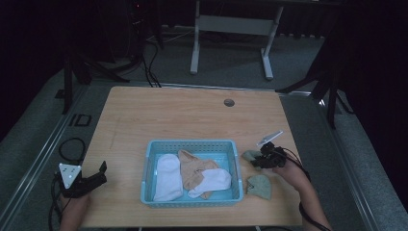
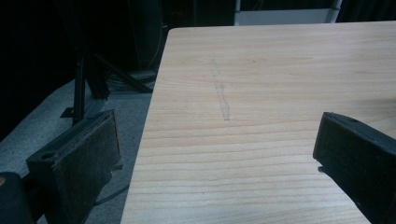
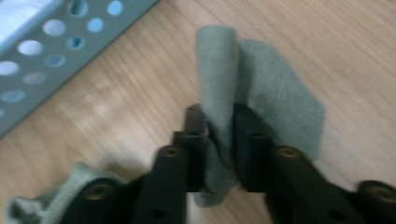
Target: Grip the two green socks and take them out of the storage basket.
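- Wooden table (image 1: 192, 115) carries a light blue perforated basket (image 1: 191, 146) near the front edge, roughly centred.
- Inside the basket: one white sock (image 1: 168, 175) on the left, a tan sock (image 1: 192, 169) in the middle, a second white sock (image 1: 211, 181) lying over the tan one's right part.
- Right gripper (image 1: 261, 160) sits just right of the basket, held by the person's right hand (image 1: 288, 173). Jaws pressed together, pinching a fold of a grey-green sock (image 3: 252, 93); the cloth stands up between the jaws and drapes to the table behind them.
- A second grey-green sock (image 1: 260, 186) lies flat on the table, just beside the basket's right front corner, nearer the person.
- Left gripper (image 1: 100, 174) rests at the table's front left edge, well apart from the basket. Jaws spread wide, nothing between them; bare wood ahead.
- Small round hole (image 1: 229, 102) in the tabletop toward the far side.
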`<action>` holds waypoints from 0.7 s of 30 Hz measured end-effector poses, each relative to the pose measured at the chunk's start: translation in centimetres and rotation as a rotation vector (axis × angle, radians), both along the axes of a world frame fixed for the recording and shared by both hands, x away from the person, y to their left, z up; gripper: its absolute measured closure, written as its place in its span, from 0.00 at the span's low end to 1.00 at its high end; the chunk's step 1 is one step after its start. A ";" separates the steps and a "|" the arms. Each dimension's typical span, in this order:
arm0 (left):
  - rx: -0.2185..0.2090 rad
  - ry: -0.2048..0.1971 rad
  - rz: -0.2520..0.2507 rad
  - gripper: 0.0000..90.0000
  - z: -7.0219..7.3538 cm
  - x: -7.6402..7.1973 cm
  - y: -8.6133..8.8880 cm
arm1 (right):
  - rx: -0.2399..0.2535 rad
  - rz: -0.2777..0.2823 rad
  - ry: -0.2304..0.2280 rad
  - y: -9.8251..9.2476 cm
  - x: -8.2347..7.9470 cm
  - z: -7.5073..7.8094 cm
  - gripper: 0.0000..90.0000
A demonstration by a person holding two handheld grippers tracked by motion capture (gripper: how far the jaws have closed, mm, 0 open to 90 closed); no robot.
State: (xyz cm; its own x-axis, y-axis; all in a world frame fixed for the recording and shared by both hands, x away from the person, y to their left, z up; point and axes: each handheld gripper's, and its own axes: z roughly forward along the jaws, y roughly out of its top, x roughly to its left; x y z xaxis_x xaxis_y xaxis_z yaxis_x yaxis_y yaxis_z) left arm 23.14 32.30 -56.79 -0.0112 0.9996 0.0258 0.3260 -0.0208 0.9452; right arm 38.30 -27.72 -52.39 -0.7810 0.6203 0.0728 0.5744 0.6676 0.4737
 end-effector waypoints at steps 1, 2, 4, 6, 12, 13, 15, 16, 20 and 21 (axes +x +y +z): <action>0.000 -0.001 0.001 0.00 0.0 0.0 0.0 | 0.001 -0.008 0.000 -0.1 -0.1 0.1 0.74; 0.000 -0.001 0.001 0.00 0.0 0.0 0.0 | 0.003 -0.014 -0.004 -0.1 -0.1 0.2 0.68; -0.001 -0.002 0.001 0.00 0.0 0.0 0.0 | 0.019 -0.025 -0.014 -0.5 -0.2 0.7 0.61; 0.000 -0.001 0.000 0.00 0.0 0.0 0.0 | 0.029 -0.034 -0.035 -1.0 -0.5 1.2 0.51; 0.001 0.003 -0.001 0.00 0.0 0.0 0.0 | 0.056 -0.032 -0.056 -2.0 -1.2 1.4 0.40; 0.001 0.004 0.000 0.00 0.0 0.0 0.0 | 0.059 -0.036 -0.052 -2.2 -1.3 1.4 0.36; 0.000 0.003 0.000 0.00 0.0 0.0 0.0 | 0.078 -0.051 -0.058 -2.7 -1.5 1.3 0.32; 0.000 0.002 0.000 0.00 0.0 0.0 0.0 | 0.100 -0.060 -0.057 -3.0 -1.5 1.3 0.29; 0.002 0.006 -0.005 0.00 0.0 0.0 0.0 | 0.169 -0.091 -0.061 -4.4 -1.8 1.2 0.19; 0.002 0.006 -0.006 0.00 0.0 0.0 0.0 | 0.182 -0.094 -0.059 -4.7 -1.8 1.1 0.17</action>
